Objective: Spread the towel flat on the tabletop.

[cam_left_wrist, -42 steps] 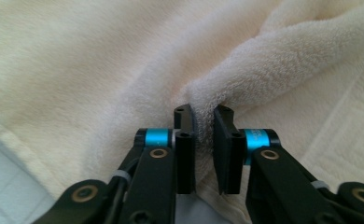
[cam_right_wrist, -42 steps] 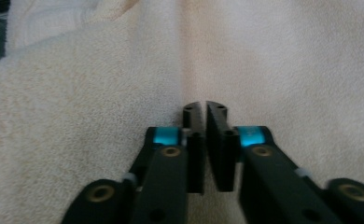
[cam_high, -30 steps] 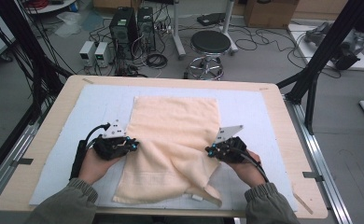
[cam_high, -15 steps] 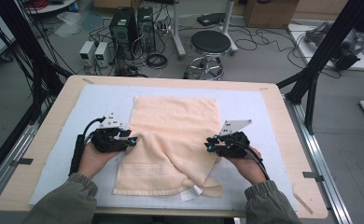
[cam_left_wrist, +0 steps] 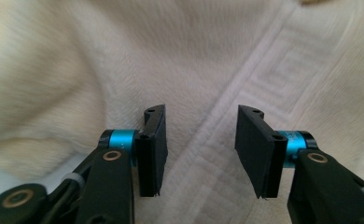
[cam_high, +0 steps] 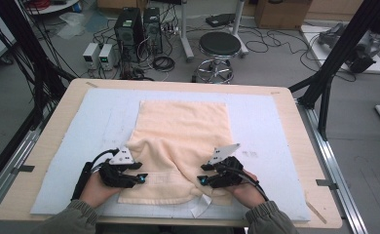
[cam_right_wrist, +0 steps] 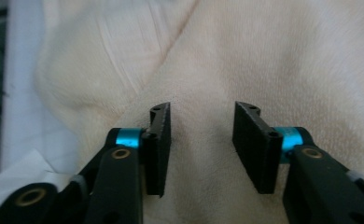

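**Letting go of the folded towel**

Lying on the pale mat [cam_high: 105,112], the cream towel [cam_high: 183,126] has its near edge doubled over. The left gripper [cam_high: 142,178] and right gripper [cam_high: 202,180] flank that fold, jaws just spread with nothing pinched, probably releasing it.

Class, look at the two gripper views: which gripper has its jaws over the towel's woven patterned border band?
The left gripper. Its open jaws straddle the raised geometric border band of the cream terry towel; the right gripper has only plain pile between its jaws.
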A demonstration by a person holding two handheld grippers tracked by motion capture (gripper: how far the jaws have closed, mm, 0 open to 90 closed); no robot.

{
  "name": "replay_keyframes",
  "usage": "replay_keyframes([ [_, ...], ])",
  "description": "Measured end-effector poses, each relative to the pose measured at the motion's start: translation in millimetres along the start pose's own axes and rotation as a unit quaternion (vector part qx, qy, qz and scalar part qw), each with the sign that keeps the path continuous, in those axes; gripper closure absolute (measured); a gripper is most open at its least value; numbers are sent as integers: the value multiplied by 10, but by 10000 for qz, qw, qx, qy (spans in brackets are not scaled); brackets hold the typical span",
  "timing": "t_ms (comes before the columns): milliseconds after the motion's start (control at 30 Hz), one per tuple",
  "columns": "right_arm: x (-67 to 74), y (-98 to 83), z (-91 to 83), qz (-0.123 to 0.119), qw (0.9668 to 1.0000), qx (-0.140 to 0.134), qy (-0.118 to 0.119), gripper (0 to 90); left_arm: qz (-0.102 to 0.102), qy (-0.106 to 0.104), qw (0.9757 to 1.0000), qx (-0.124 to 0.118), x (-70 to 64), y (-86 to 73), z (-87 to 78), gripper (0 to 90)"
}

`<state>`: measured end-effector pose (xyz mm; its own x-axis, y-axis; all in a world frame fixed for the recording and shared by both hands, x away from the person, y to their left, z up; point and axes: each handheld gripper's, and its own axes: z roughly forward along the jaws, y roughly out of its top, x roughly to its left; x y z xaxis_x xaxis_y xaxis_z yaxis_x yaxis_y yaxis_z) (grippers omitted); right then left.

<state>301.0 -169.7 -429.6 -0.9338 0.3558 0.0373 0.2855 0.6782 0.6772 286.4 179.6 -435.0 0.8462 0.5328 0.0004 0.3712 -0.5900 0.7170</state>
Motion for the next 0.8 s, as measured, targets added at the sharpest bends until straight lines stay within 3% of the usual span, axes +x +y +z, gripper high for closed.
replay_keyframes([
  [67, -11, -4, 20, -84, 9999, -33, 104, 789, 89, 34, 9999, 49, 4, 12, -18, 714],
  [133, -29, 3, 7, -131, 9999, 11, 110, 828, 76, -35, 9999, 56, -1, 8, -18, 807],
  [233, -47, 0, -40, -176, 9998, -10, 48, 837, 112, 9, 9999, 67, -27, 9, -38, 853],
  [400, -107, -18, -261, -81, 9997, -186, -118, 852, 101, 73, 9999, -2, -28, 2, -121, 861],
  [433, -119, -13, -304, -125, 9995, -201, -224, 851, 112, 119, 9999, -16, -23, -3, -134, 862],
  [567, -261, -27, -455, 66, 9983, -285, -498, 851, 2, 187, 9998, -8, 42, -22, -153, 862],
  [700, -479, -70, -403, 256, 9963, -136, -812, 851, -59, 158, 9999, 17, 64, -11, -92, 848],
  [800, -588, -102, -288, 402, 9962, 39, -769, 806, -109, 101, 9999, -38, 79, 6, -110, 728],
])
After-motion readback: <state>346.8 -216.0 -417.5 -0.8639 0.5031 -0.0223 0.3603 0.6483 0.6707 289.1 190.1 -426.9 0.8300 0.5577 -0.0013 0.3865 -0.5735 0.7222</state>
